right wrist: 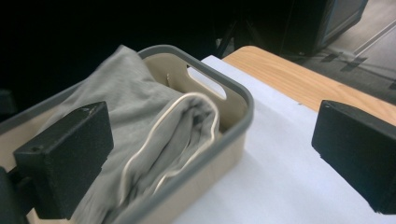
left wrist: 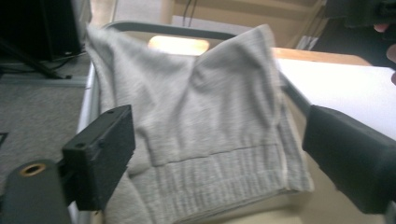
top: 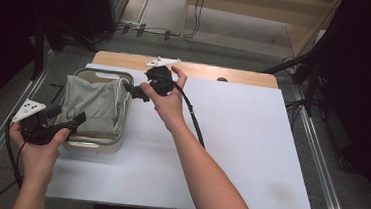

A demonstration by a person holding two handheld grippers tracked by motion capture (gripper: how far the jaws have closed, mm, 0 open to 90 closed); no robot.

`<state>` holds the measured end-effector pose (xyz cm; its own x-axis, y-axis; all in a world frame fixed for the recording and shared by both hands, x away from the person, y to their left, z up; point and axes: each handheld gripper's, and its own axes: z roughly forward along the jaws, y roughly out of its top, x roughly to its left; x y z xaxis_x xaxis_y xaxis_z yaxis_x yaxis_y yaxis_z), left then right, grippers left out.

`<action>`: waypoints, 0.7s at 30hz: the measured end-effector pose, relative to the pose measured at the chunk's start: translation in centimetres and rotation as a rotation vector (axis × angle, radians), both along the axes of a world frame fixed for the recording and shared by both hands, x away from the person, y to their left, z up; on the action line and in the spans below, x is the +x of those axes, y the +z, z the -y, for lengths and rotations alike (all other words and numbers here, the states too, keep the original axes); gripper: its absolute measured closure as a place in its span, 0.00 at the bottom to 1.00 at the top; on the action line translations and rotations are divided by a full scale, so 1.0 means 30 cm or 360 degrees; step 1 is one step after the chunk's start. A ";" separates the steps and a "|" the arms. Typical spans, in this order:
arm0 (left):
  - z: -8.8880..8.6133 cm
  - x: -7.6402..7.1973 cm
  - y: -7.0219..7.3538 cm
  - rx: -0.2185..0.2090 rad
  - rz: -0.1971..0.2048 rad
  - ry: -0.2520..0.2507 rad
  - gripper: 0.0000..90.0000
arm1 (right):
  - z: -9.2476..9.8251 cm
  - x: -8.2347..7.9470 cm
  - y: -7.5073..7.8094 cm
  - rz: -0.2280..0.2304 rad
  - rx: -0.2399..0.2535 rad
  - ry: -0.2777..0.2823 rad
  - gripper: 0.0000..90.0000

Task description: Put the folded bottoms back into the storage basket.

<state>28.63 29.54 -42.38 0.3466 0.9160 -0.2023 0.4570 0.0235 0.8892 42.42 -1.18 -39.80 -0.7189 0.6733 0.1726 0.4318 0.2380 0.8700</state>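
Jaws of both grippers gape beside grey cloth (top: 96, 102) in basket (top: 95, 145).

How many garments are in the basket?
1: a grey garment lies folded in the beige basket at the table's left, draped over its near rim; others may be hidden beneath.

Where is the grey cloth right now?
In the high view the grey cloth lies in the beige basket at the table's left, between the left gripper and right gripper.
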 end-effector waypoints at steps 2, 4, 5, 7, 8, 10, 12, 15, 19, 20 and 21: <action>0.010 0.000 0.002 0.0001 0.0011 -0.0031 0.06 | 0.031 -0.029 -0.005 0.0027 -0.0025 0.0001 0.00; 0.016 0.000 0.003 -0.0026 0.0022 -0.0069 0.03 | 0.066 -0.059 -0.015 0.0052 -0.0041 -0.0011 0.00; 0.021 -0.002 0.004 -0.0044 0.0032 -0.0085 0.02 | 0.086 -0.072 -0.020 0.0056 -0.0042 -0.0016 0.00; 0.026 -0.003 0.007 -0.0058 0.0055 -0.0140 0.00 | 0.128 -0.097 -0.031 0.0052 -0.0021 -0.0033 0.00; 0.029 -0.003 0.007 -0.0074 0.0062 -0.0159 0.00 | 0.150 -0.109 -0.035 0.0053 -0.0001 -0.0040 0.00; 0.033 -0.001 0.008 -0.0105 0.0062 -0.0182 0.00 | 0.193 -0.134 -0.043 0.0066 0.0006 -0.0055 0.00; 0.041 0.002 0.010 -0.0107 0.0059 -0.0194 0.00 | 0.234 -0.162 -0.050 0.0069 0.0022 -0.0074 0.00; 0.054 0.013 0.010 -0.0122 0.0046 -0.0220 0.00 | 0.295 -0.207 -0.062 0.0096 0.0019 -0.0096 0.00; 0.076 0.031 0.011 -0.0098 0.0042 -0.0236 0.00 | 0.371 -0.271 -0.088 0.0120 0.0011 -0.0115 0.00; 0.082 0.035 0.013 -0.0101 0.0037 -0.0243 0.00 | 0.389 -0.289 -0.097 0.0119 0.0008 -0.0123 0.00; 0.089 0.040 0.015 -0.0101 0.0035 -0.0253 0.00 | 0.408 -0.305 -0.107 0.0120 0.0005 -0.0124 0.00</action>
